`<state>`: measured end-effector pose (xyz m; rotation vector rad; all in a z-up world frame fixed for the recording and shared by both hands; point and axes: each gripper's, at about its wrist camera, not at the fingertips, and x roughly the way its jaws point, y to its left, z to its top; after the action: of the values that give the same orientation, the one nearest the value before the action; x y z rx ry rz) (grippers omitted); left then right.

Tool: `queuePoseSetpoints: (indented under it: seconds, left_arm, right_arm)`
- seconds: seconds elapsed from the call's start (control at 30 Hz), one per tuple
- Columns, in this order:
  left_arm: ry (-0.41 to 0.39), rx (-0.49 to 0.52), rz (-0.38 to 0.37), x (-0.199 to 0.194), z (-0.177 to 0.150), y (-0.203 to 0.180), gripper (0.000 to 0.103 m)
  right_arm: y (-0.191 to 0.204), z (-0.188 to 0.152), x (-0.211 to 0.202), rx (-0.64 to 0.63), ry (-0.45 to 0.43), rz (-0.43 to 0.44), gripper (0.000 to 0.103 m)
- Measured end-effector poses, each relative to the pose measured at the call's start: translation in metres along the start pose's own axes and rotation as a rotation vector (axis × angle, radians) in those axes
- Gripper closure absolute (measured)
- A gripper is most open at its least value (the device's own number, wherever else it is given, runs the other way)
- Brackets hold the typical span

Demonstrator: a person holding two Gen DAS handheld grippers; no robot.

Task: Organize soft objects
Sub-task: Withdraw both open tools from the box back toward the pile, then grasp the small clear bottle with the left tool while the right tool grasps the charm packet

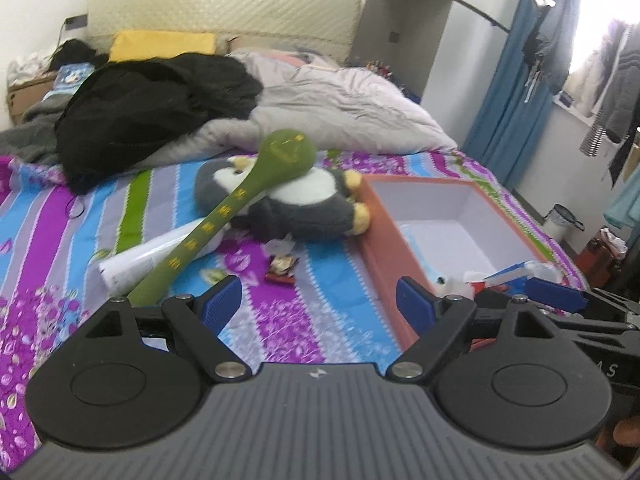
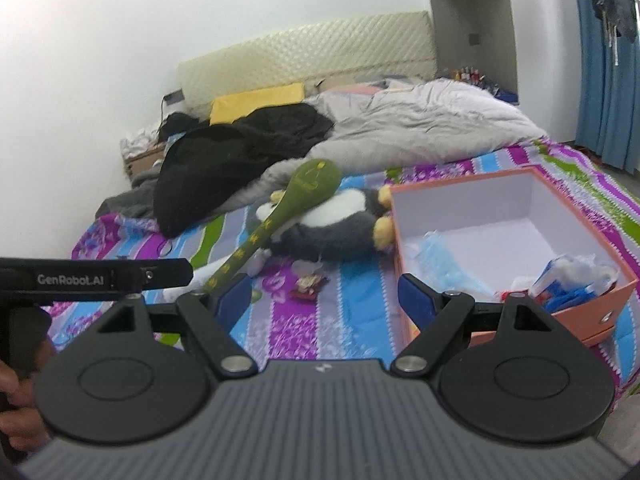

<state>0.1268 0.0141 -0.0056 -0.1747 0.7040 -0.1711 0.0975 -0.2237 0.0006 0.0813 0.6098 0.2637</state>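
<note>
The left gripper [image 1: 318,304] and right gripper [image 2: 324,300] both hover above the striped bedsheet [image 1: 336,320] with jaws spread wide, holding and touching nothing. Just ahead, the plush penguin [image 1: 296,204] lies on the sheet with the green padded mallet [image 1: 240,208] resting across it. The orange box [image 2: 516,240] beside the penguin already contains some small soft items. Judged progress: early; penguin and mallet remain unsorted.
</note>
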Motion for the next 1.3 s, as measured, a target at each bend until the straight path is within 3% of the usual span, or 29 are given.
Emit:
queuePoseSetpoints:
  seconds: [0.5, 0.77, 0.83, 0.93, 1.3]
  left_arm:
    - [0.106, -0.065, 0.028, 0.067, -0.002, 0.05, 0.016]
    - [0.164, -0.097, 0.025, 0.137, 0.013, 0.071, 0.018]
    - [0.182, -0.111, 0.011, 0.158, 0.015, 0.076, 0.026]
    - [0.218, -0.133, 0.001, 0.193, 0.02, 0.082, 0.031]
    - [0.295, -0.156, -0.086, 0.302, 0.045, 0.097, 0.032]
  right_arm:
    - [0.019, -0.011, 0.062, -0.049, 0.099, 0.018, 0.021]
    - [0.017, -0.012, 0.123, -0.072, 0.144, 0.054, 0.023]
    - [0.016, -0.013, 0.144, -0.075, 0.166, 0.065, 0.03]
    - [0.013, -0.016, 0.176, -0.077, 0.188, 0.07, 0.03]
    - [-0.003, -0.038, 0.275, -0.02, 0.233, 0.113, 0.04]
